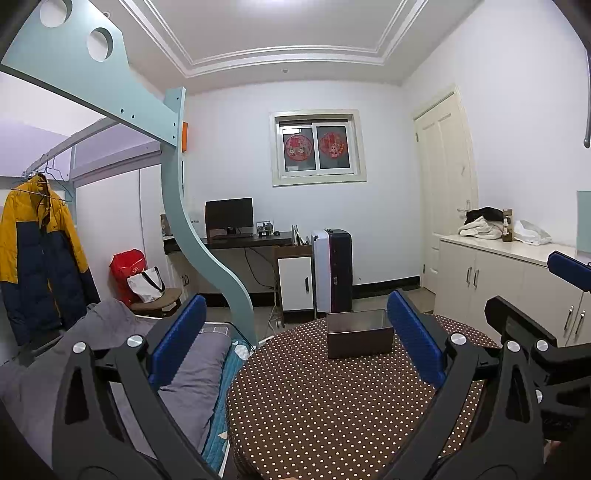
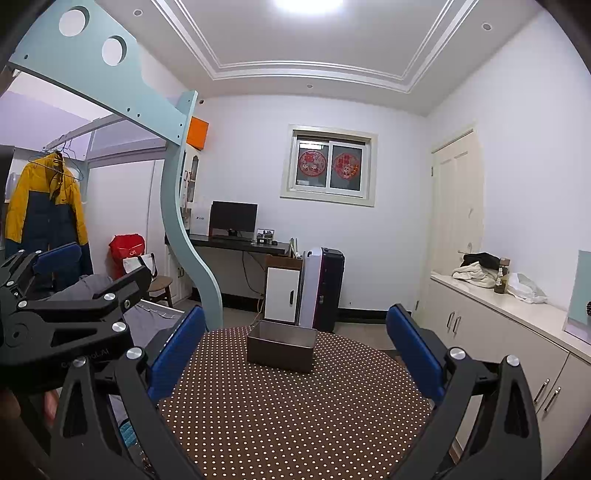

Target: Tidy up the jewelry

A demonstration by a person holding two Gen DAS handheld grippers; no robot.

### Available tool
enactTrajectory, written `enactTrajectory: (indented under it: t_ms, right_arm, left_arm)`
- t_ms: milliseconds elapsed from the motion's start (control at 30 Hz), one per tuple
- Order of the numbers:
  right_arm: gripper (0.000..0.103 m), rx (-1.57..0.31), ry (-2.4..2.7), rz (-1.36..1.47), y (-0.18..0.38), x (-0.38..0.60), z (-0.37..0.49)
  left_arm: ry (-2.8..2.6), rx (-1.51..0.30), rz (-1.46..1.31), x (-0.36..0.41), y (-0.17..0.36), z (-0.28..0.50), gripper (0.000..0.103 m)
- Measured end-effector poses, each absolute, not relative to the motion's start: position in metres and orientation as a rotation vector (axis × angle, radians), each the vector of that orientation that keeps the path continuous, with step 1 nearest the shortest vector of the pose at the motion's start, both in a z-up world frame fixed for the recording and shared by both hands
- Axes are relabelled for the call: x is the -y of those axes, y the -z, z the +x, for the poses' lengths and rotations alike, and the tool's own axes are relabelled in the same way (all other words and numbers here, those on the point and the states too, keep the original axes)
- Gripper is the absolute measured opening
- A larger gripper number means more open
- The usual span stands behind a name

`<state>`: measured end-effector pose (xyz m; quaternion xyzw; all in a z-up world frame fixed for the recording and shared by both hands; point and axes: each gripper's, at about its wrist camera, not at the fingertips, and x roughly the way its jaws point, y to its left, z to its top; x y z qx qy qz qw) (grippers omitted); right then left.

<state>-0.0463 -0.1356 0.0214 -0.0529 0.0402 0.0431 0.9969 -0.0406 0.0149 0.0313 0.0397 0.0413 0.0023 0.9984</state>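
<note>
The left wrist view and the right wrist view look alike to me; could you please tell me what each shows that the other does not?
Only the left wrist view shows the right gripper at its right edge. Only the right wrist view shows the left gripper at its left edge, and the ceiling light. Both show the open brown box on the dotted round table, with no jewelry visible, plus the yellow jacket and window.

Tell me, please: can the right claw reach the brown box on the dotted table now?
Probably yes. The right claw is open and the box stands straight ahead, with only bare tablecloth between them.
</note>
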Motion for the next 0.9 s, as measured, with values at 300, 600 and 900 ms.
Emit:
enactTrajectory:
  t_ms: [300, 600, 900]
  right_arm:
    - [0.095, -0.079, -0.084, -0.103, -0.0233, 0.1376, -0.0471]
    - [0.095, -0.081, -0.083, -0.102, -0.024, 0.1377, -0.0464]
    - [0.095, -0.079, -0.08, -0.1, -0.0244, 0.1376, -0.0464]
  left_arm:
    - [0.001, -0.08, 0.078, -0.0163, -0.0289, -0.0426, 0.096]
    - [0.003, -0.079, 0.078, -0.0174, -0.0301, -0.042, 0.096]
    - [0.002, -0.077, 0.079, -0.0159, -0.0303, -0.0425, 0.096]
